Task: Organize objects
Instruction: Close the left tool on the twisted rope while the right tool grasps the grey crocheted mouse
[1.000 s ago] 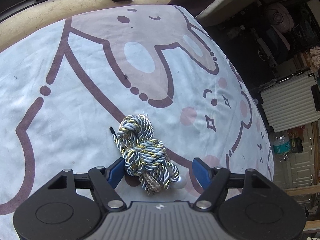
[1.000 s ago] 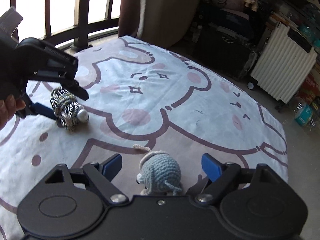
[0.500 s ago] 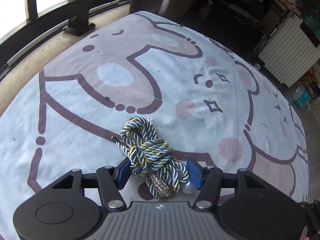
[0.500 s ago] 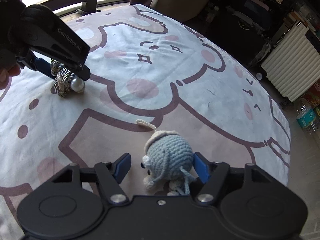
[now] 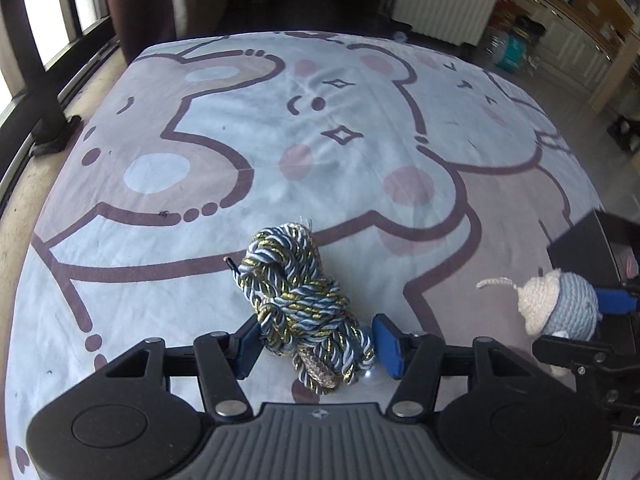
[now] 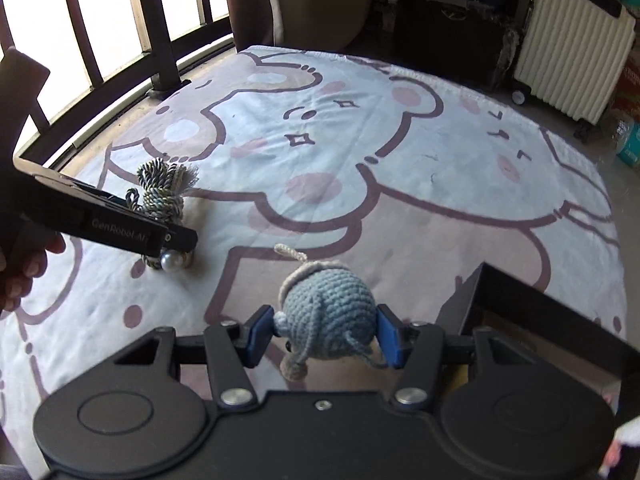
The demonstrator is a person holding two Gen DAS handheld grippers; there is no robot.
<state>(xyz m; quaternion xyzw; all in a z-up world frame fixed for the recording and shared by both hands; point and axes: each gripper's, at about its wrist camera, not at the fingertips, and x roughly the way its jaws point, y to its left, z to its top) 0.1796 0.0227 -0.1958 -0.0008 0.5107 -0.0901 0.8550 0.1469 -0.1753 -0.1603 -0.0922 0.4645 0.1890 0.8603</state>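
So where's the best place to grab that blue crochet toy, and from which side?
Take the crochet toy across its round blue body, coming steeply from above. It is the widest, firmest part; the cream loop is too thin. The right tongs already straddle the body there, pads against both flanks.

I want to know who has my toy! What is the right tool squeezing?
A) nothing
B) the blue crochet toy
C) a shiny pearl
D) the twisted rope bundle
B: the right tool has its blue pads pressed on both sides of the blue crochet toy; the twisted rope bundle sits in the left tool.
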